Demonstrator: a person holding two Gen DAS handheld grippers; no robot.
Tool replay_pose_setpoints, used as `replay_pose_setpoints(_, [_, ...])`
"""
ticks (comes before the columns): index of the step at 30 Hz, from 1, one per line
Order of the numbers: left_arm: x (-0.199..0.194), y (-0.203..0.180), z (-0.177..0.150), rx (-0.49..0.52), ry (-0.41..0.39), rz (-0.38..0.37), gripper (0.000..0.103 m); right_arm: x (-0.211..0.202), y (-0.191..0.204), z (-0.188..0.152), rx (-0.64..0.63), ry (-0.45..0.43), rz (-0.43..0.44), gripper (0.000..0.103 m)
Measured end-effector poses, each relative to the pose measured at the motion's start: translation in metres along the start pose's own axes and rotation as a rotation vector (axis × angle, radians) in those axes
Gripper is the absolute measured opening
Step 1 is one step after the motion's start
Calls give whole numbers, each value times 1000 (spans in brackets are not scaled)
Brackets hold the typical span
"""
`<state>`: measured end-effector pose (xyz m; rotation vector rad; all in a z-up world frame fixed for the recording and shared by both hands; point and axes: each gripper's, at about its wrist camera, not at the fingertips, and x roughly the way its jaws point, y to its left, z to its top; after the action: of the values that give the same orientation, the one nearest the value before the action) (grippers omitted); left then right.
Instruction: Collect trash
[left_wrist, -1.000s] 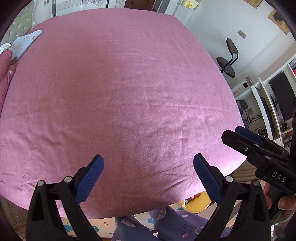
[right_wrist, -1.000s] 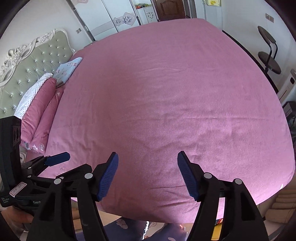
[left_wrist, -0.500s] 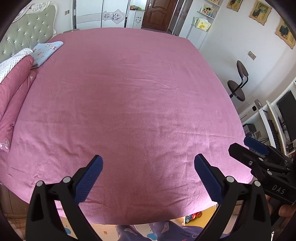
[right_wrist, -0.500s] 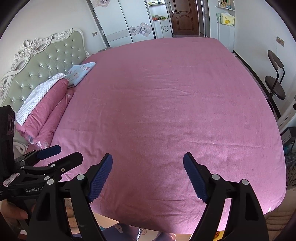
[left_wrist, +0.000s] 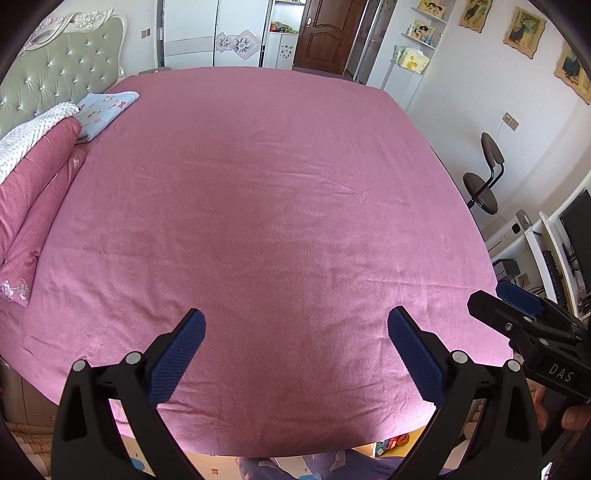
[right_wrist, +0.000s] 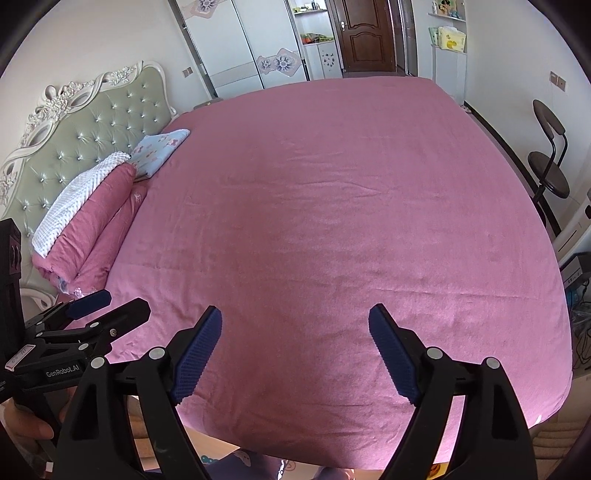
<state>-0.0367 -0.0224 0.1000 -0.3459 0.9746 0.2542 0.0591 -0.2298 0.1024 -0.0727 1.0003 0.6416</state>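
Observation:
A wide pink bed sheet (left_wrist: 295, 184) fills both views, and no piece of trash shows on it. My left gripper (left_wrist: 295, 314) hovers over the bed's near edge, open, with nothing between its blue pads. Beside it, my right gripper (right_wrist: 295, 312) also hangs over the near edge; its jaws are opening and hold nothing. Each gripper shows in the other's view: the right gripper (left_wrist: 491, 293) at the right edge, the left gripper (right_wrist: 125, 301) at the lower left. A hand (right_wrist: 22, 424) grips the left tool.
A folded pink quilt (left_wrist: 33, 184) with a white blanket and a blue pillow (left_wrist: 105, 109) lie by the green headboard (right_wrist: 92, 136). A brown chair (left_wrist: 484, 177) and a desk with a monitor (left_wrist: 576, 229) stand to the right. Colourful items (left_wrist: 391, 443) lie on the floor below the bed.
Both grippers rose and tipped upward, so the headboard, wardrobe and door came into view. The right gripper's jaws spread wider. The left jaws kept their width.

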Motion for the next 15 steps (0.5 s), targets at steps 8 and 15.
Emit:
replay_pose_setpoints(8, [-2, 3, 9, -19, -6, 5, 99, 1, -2, 2, 21, 5, -1, 80])
replay_pose_setpoints(15, [-6, 6, 11, -22, -22, 24, 99, 3, -2, 1, 26, 12, -2, 80])
